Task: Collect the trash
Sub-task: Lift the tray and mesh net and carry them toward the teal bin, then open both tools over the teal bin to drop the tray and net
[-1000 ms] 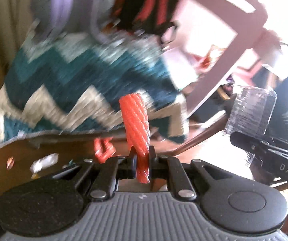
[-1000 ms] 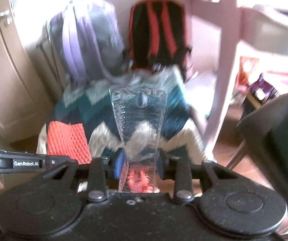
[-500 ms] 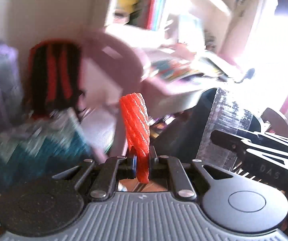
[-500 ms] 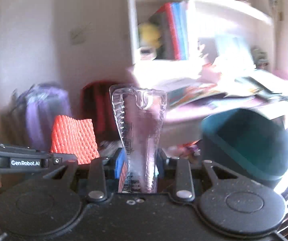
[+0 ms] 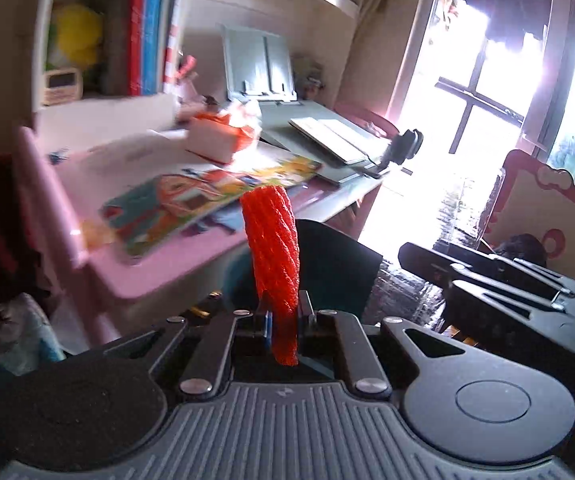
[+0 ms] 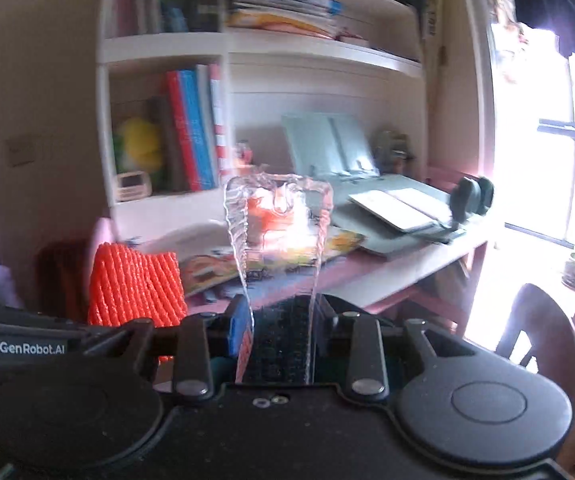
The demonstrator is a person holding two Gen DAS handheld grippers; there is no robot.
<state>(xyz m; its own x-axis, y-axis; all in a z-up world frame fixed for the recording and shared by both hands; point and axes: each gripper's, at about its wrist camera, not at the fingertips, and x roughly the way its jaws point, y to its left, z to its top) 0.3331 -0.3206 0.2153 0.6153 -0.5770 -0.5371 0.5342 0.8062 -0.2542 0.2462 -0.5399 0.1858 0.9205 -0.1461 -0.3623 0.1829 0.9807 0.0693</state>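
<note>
red foam netting (image 5: 273,256) stands pinched in the nearly closed left tool (image 5: 283,316), raised before the pink table (image 5: 159,276), while the right tool (image 6: 279,320), jaws half apart, grips what looks like a clear plastic package (image 6: 279,216) just beside it.

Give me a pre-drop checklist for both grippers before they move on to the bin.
1. Left gripper clamped on the red foam net: ok.
2. Right gripper clamped on the clear plastic tray: ok.
3. Net clear of the pink desk: ok.
4. Dark teal bin in sight beyond the net: ok.
5. Bin opening clear: cannot tell, the net hides it.
</note>
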